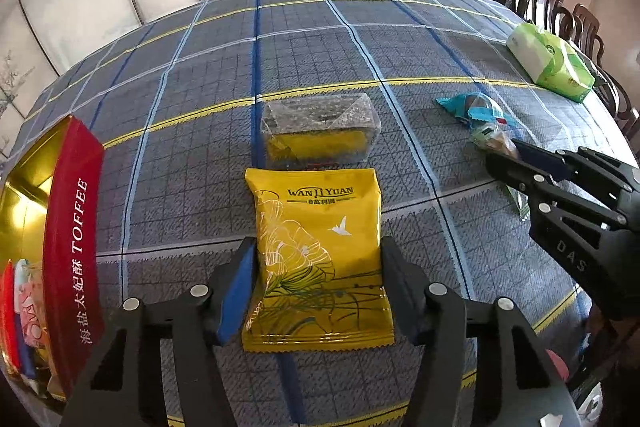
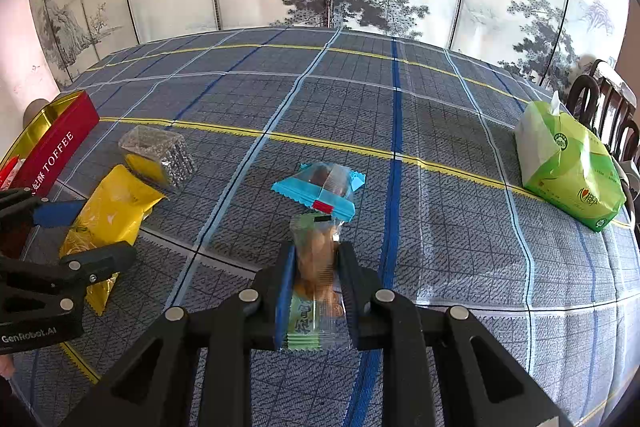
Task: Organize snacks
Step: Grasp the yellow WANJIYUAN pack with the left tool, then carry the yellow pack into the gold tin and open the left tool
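A yellow snack packet (image 1: 316,255) lies on the checked tablecloth, and my left gripper (image 1: 318,247) is shut on its two sides. Seen from the right wrist, that gripper (image 2: 104,229) straddles the crumpled yellow packet (image 2: 108,211). My right gripper (image 2: 318,249) is shut on a clear and green biscuit packet (image 2: 316,267), low over the cloth. A blue-wrapped snack (image 2: 320,187) lies just beyond it. A clear box with a yellow insert (image 1: 318,131) sits behind the yellow packet. The open red toffee tin (image 1: 72,227), gold inside, stands at the left with a few wrapped snacks in it.
A green tissue pack (image 2: 568,167) lies at the table's right edge, with dark wooden chairs (image 1: 580,27) behind it. A painted folding screen stands past the far edge. The checked tablecloth (image 2: 360,99) stretches bare towards the back.
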A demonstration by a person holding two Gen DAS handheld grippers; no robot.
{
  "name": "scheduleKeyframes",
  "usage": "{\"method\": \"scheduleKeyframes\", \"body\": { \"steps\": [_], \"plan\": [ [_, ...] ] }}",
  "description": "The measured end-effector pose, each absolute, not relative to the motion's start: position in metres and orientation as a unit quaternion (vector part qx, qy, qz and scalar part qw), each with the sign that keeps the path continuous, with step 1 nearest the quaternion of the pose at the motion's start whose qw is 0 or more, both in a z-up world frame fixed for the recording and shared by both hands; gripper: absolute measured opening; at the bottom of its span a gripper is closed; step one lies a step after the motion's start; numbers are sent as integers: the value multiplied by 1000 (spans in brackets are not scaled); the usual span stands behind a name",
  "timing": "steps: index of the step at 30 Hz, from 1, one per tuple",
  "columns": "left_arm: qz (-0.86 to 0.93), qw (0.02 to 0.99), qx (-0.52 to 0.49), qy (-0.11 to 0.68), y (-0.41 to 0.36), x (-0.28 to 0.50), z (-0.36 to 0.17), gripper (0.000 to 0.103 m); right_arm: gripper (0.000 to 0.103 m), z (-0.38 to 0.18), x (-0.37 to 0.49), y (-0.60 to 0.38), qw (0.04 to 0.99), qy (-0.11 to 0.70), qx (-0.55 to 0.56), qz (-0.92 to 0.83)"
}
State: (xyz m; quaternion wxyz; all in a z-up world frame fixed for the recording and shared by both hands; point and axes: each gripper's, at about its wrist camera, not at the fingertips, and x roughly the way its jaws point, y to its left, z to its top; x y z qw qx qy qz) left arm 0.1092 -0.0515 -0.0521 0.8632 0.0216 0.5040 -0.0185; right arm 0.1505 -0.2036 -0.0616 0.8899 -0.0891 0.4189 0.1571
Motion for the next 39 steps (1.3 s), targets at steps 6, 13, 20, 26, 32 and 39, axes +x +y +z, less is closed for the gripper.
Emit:
{"method": "scheduleKeyframes", "body": {
  "steps": [6, 13, 20, 26, 32, 39],
  "plan": [
    [-13, 862, 18, 507, -48, 101, -51, 56, 22, -62, 150, -203, 890, 418, -91, 156],
    [-2, 864, 19, 503, -41, 86, -43, 56, 22, -62, 150, -203, 890, 418, -93, 155],
    [8, 870, 26, 492, -33, 70, -25, 56, 22, -62, 149, -204, 891, 417, -94, 153],
    [19, 879, 30, 476, -24, 60, -8, 56, 22, -62, 148, -205, 891, 417, -95, 152],
    [32, 883, 24, 468, -10, 54, 8, 56, 22, -62, 148, -204, 891, 417, -96, 152],
    [57, 891, 5, 451, 23, 46, 31, 56, 22, -62, 148, -204, 891, 417, -97, 151]
  ]
}}
